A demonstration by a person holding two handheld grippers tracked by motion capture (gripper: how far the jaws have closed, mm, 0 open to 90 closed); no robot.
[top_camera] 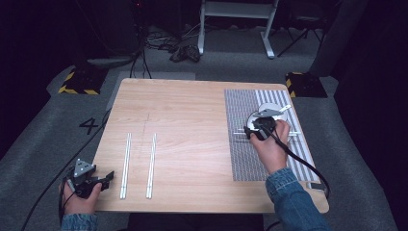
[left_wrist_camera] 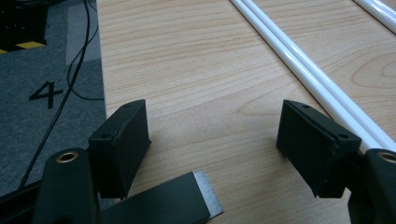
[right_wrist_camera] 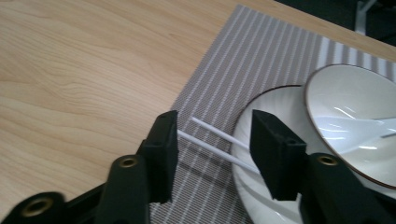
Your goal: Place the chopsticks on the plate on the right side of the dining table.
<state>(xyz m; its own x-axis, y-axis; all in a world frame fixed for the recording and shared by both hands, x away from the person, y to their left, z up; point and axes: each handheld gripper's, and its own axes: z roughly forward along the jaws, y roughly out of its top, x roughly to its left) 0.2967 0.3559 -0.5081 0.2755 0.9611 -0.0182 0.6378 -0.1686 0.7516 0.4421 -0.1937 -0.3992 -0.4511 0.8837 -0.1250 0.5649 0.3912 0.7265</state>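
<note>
A pair of white chopsticks [right_wrist_camera: 219, 133] lies with one end on the white plate [right_wrist_camera: 271, 102] and the other on the striped placemat [right_wrist_camera: 247, 56]. My right gripper [right_wrist_camera: 212, 140] hovers over them, open; the sticks run between the jaws and the pads do not press on them. A white bowl [right_wrist_camera: 345, 93] sits on the plate. In the high view the right gripper [top_camera: 260, 129] is over the plate's near-left side. My left gripper [top_camera: 107, 179] rests at the table's near-left corner, open, with nothing between its jaws [left_wrist_camera: 215, 140].
Two more pairs of white chopsticks [top_camera: 126, 166] [top_camera: 151, 166] lie side by side on the bare wood, just right of the left gripper; the nearer pair [left_wrist_camera: 299, 60] runs past its right jaw. The table's left edge [left_wrist_camera: 100, 70] drops to grey carpet with cables.
</note>
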